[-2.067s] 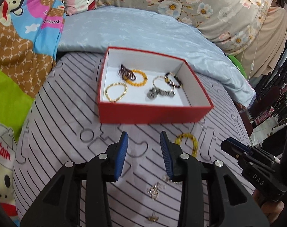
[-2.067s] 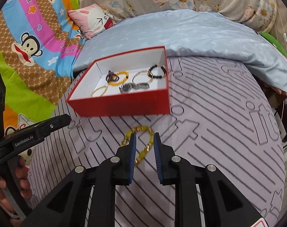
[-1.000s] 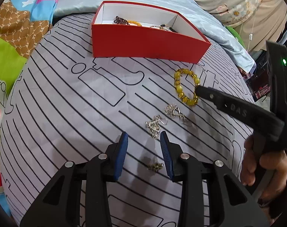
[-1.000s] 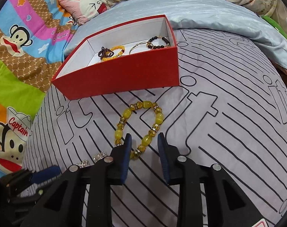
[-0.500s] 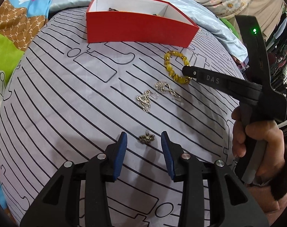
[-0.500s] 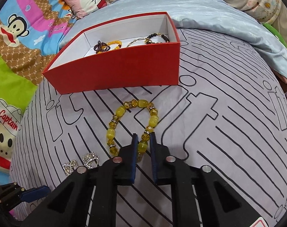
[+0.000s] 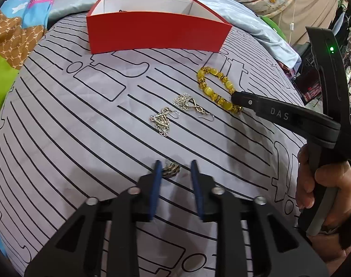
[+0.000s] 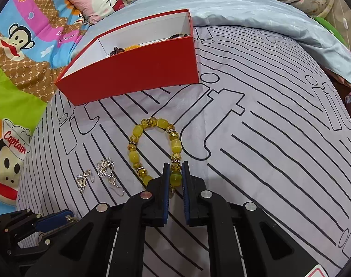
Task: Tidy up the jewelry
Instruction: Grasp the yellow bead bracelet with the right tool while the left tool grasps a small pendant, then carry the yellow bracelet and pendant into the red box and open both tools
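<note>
The yellow bead bracelet (image 8: 152, 147) lies flat on the striped bed sheet (image 8: 267, 127) at frame centre, its long axis running toward the red box (image 8: 133, 73) in the upper left. The right hand-held gripper (image 8: 174, 173) pinches its near end. The left hand-held gripper (image 7: 174, 173) is closing around a small dark trinket (image 7: 172, 169), not yet pressing.

bracelet (image 8: 137, 130): you see glossy yellow beads, some faceted like glass
earrings (image 7: 161, 121): your silvery metal filigree, shiny
box (image 7: 157, 33): matt red card outside, white inside
sheet (image 7: 83, 115): smooth cloth, printed black lines
pads (image 7: 155, 184): matt blue, black plastic arms
</note>
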Available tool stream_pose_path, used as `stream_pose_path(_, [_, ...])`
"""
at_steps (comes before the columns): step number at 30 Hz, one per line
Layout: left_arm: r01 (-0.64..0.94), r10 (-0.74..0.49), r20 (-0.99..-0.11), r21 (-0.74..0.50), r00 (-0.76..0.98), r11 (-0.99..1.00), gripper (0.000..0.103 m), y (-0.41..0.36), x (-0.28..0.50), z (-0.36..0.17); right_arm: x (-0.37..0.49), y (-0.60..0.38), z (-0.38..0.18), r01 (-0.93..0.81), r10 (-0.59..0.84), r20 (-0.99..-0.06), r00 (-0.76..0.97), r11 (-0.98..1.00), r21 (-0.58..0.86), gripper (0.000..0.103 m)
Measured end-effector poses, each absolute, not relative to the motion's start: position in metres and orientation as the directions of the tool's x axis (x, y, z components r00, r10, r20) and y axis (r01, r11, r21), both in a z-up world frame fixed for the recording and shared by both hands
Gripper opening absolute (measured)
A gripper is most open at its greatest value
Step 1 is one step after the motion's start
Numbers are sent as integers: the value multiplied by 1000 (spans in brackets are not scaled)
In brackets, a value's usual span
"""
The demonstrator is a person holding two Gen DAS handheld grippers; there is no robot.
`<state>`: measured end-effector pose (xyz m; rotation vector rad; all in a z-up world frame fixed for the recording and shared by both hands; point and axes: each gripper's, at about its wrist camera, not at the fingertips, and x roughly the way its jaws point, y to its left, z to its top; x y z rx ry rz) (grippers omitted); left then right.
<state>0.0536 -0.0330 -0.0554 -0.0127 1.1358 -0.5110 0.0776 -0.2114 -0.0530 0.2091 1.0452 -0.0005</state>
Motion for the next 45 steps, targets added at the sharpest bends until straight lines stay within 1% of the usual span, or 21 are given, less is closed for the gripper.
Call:
stream_pose_path(7, [373,-391,-861,-263,326,890,19,-32,53,-55,73,-210,-52,100,104,-858,503,979,177,9])
stream_pose_path(8, [366,-386,-861,-261,330,893,22,-33,53,-54,72,-210,-52,101,105,-858,503,979,179,9])
stream_pose_path(11, [364,-380,-860,-252,340,897,40,-33,51,-53,72,-211,-53,101,110,-857,503,978,185,9])
stream_pose_path(12, [362,-374,-860,-245,346,899,40,-33,51,-53,72,-211,-53,101,112,-857,503,977,187,9])
stream_pose_path(16, [359,-368,-859,-239,356,902,38,-33,53,-54,72,-210,-53,94,116,-857,502,978,188,9])
stream_pose_path(18, [354,-361,-859,-231,362,906,32,-34,53,-55,72,-209,-52,93,117,-856,503,978,188,9])
stream_pose_path(21, [342,-352,-860,-226,371,912,25,-30,55,-55,71,-209,-52,94,119,-855,504,977,191,9])
stream_pose_path(22, [337,-348,-860,-224,374,915,21,-29,56,-56,71,-209,-52,93,119,-855,505,977,192,9])
stream_pose_path(24, [335,-347,-859,-223,377,916,18,-27,55,-56,71,-209,-51,92,120,-854,505,977,192,9])
stream_pose_path(34, [344,-363,-857,-239,364,908,18,-23,50,-51,67,-209,-40,78,128,-841,525,977,198,9])
stream_pose_path(45, [337,-378,-830,-247,409,908,18,-17,53,-25,54,-206,0,32,154,-790,594,976,214,9])
